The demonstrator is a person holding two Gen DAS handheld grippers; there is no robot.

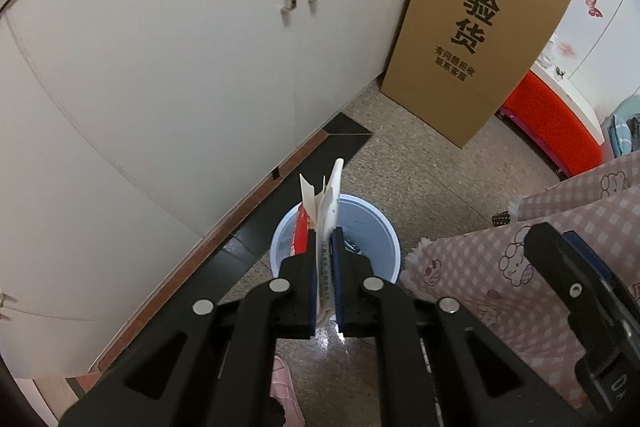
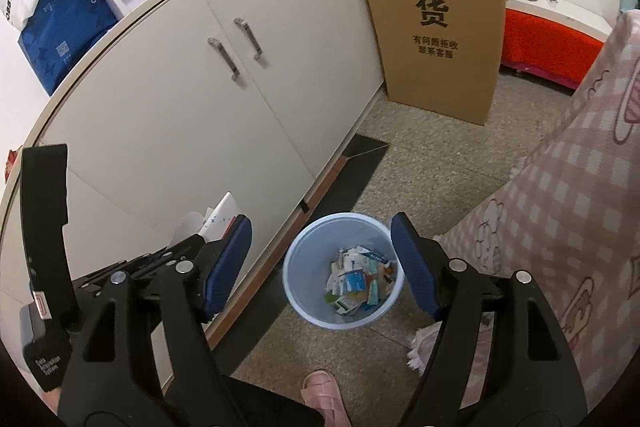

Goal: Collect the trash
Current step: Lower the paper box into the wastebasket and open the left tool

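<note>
My left gripper (image 1: 325, 239) is shut on a bunch of paper wrappers (image 1: 323, 205), white with a red piece, held upright above a pale blue trash bin (image 1: 372, 227) on the floor. In the right wrist view my right gripper (image 2: 322, 251) is open and empty, its blue pads either side of the same bin (image 2: 298, 279), which holds several crumpled wrappers (image 2: 360, 281). The left gripper with its wrappers (image 2: 218, 217) shows at the left of that view.
White cabinet doors (image 1: 180, 67) with metal handles stand left of the bin. A tall cardboard box (image 1: 476, 39) leans at the back. A pink checked cloth (image 1: 520, 267) hangs on the right. A pink slipper (image 2: 324, 393) is below. A red bench (image 2: 552, 43) is behind.
</note>
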